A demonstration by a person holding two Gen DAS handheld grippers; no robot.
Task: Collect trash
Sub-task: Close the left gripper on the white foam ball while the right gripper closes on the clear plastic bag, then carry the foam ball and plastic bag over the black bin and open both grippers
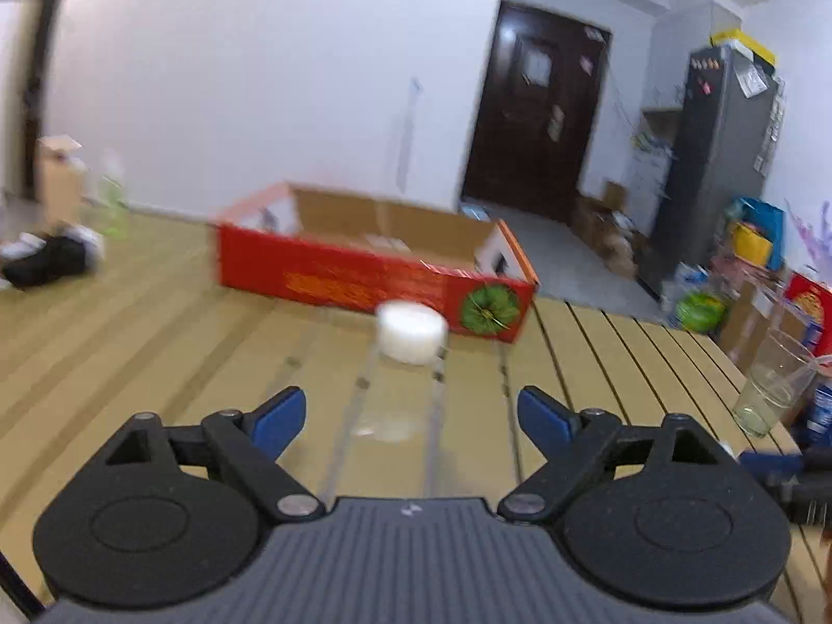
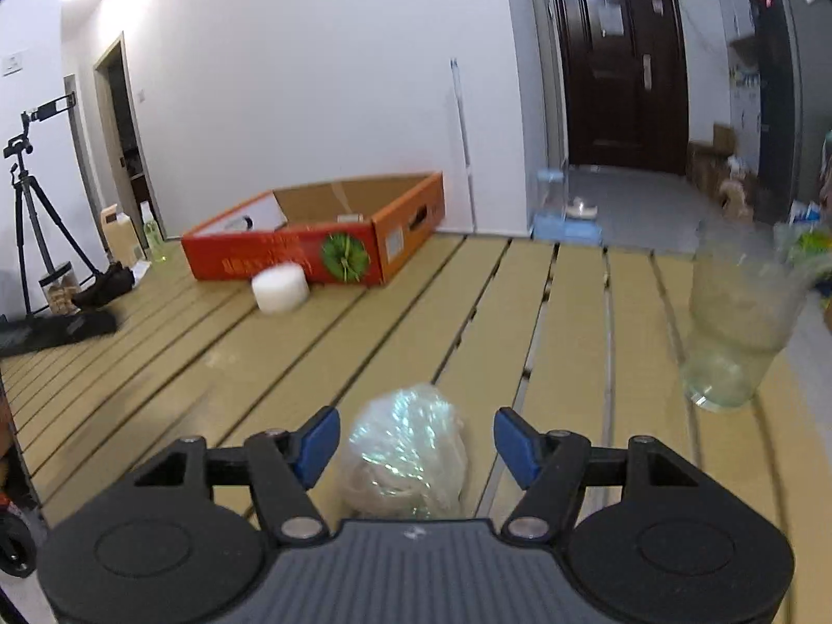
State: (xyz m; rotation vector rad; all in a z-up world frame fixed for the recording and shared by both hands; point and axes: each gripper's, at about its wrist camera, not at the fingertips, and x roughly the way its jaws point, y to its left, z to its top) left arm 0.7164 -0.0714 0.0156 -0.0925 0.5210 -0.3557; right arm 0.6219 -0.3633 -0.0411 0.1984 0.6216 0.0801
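My left gripper (image 1: 411, 400) is open wide over a slatted wooden tabletop (image 1: 130, 364). A clear bottle with a white cap (image 1: 411, 333) lies in line between its fingers, and neither pad touches it. Just behind stands an open red cardboard box (image 1: 353, 281) with a green fruit print. My right gripper (image 2: 416, 418) is open too. A crumpled clear plastic bag (image 2: 405, 460) sits between its blue pads (image 2: 317, 442) with a gap on each side. In the right wrist view the white cap (image 2: 279, 288) shows blurred in front of the red box (image 2: 291, 255).
A tall clear drinking glass (image 2: 733, 327) stands on the table to the right, also seen as the glass (image 1: 775, 385). A tripod (image 2: 31, 218) and shoes stand at the left. A dark door (image 2: 619, 62), a fridge (image 1: 723, 156) and piled boxes lie beyond.
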